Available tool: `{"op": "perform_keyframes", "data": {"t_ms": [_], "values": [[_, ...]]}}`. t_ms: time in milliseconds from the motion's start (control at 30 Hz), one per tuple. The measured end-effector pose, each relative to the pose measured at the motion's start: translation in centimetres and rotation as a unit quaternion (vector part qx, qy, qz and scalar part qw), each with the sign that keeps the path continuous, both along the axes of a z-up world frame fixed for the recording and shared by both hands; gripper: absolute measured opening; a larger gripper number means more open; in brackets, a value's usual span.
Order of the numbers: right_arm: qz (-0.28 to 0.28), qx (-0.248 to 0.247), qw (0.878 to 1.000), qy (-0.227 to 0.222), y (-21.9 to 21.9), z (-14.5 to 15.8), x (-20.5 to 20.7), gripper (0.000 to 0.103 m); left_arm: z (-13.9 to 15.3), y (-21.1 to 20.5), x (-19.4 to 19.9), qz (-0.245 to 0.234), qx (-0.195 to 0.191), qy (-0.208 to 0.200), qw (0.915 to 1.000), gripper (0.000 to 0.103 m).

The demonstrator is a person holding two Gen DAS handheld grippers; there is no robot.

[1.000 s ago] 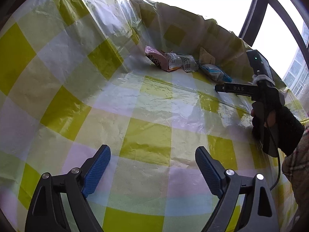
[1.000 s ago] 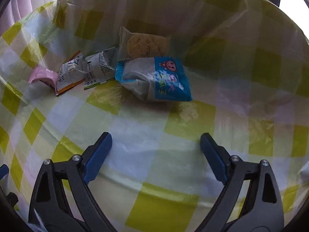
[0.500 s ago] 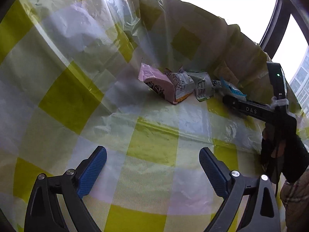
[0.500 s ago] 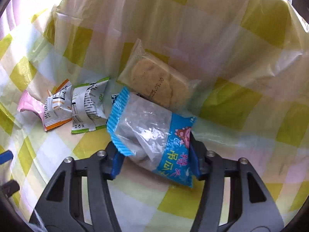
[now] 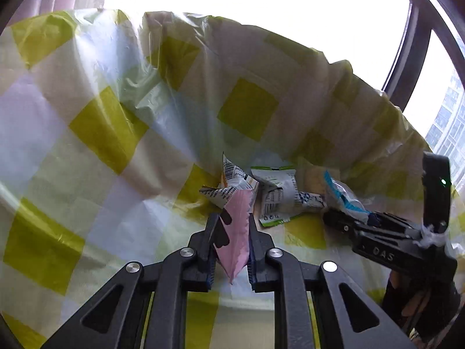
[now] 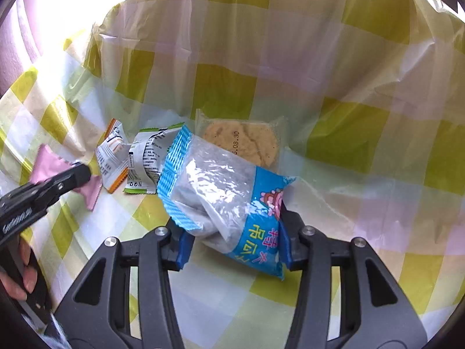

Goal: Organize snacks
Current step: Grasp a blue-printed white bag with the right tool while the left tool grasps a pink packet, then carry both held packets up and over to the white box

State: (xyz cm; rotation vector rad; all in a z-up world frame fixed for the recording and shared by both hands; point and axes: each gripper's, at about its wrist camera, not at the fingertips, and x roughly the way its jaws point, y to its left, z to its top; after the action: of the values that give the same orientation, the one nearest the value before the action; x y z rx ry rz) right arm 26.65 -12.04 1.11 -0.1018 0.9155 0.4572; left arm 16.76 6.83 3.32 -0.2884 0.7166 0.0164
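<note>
Pink snack packet (image 5: 236,232) clamped in left gripper (image 5: 231,229) fingers, blue packet (image 6: 229,203) clamped in right gripper (image 6: 232,241), checked cloth (image 6: 363,209) bare rightward.

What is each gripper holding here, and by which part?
Left gripper pinches the pink packet at its near end. Right gripper clamps the blue-and-clear packet across its printed blue end.

Left hand-held gripper (image 5: 229,232): black skeletal arms with triangular cut-outs, silver round screws, blue ribbed pads.
Right hand-held gripper (image 6: 232,244): same black frame, silver screws, blue pads.
Markings: raised "DAS" lettering on the right one's side; small green light on its upright black part.
Wrapping: whitish tape at that joint.
</note>
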Motion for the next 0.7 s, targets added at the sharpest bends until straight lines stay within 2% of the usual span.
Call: {"op": "perform_keyframes", "data": {"t_ms": [33,100,233,333,433,567,700], "values": [[0.0,0.001,1.0,0.0,-0.2,0.0,0.1,0.051,0.1,-0.3,-1.7,-0.003,0.008,-0.006,0.9999,0.018],[0.0,0.002,1.0,0.001,0.2,-0.2,0.2,0.051,0.2,-0.3,-5.0,-0.006,-0.001,-0.016,0.9998,0.018],[-0.002,0.002,1.0,0.001,-0.1,-0.2,0.3,0.051,-0.4,0.3,-9.8,-0.006,-0.012,0.012,0.9998,0.018],[-0.002,-0.022,1.0,-0.007,0.6,-0.1,0.0,0.051,-1.0,0.2,-12.2,-0.006,-0.015,0.037,0.9992,0.018],[-0.018,-0.053,0.998,-0.019,1.4,-0.2,-0.7,0.05,-0.6,0.4,-14.4,-0.006,-0.028,0.042,0.9987,0.018],[-0.047,-0.022,0.999,-0.003,0.5,0.7,-5.0,0.05,-0.3,0.3,-17.3,-0.011,-0.034,0.044,0.9984,0.018],[-0.04,-0.005,0.999,-0.006,0.7,1.6,-11.5,0.05,-0.9,-0.1,-20.5,-0.022,-0.041,0.056,0.9974,0.018]]}}
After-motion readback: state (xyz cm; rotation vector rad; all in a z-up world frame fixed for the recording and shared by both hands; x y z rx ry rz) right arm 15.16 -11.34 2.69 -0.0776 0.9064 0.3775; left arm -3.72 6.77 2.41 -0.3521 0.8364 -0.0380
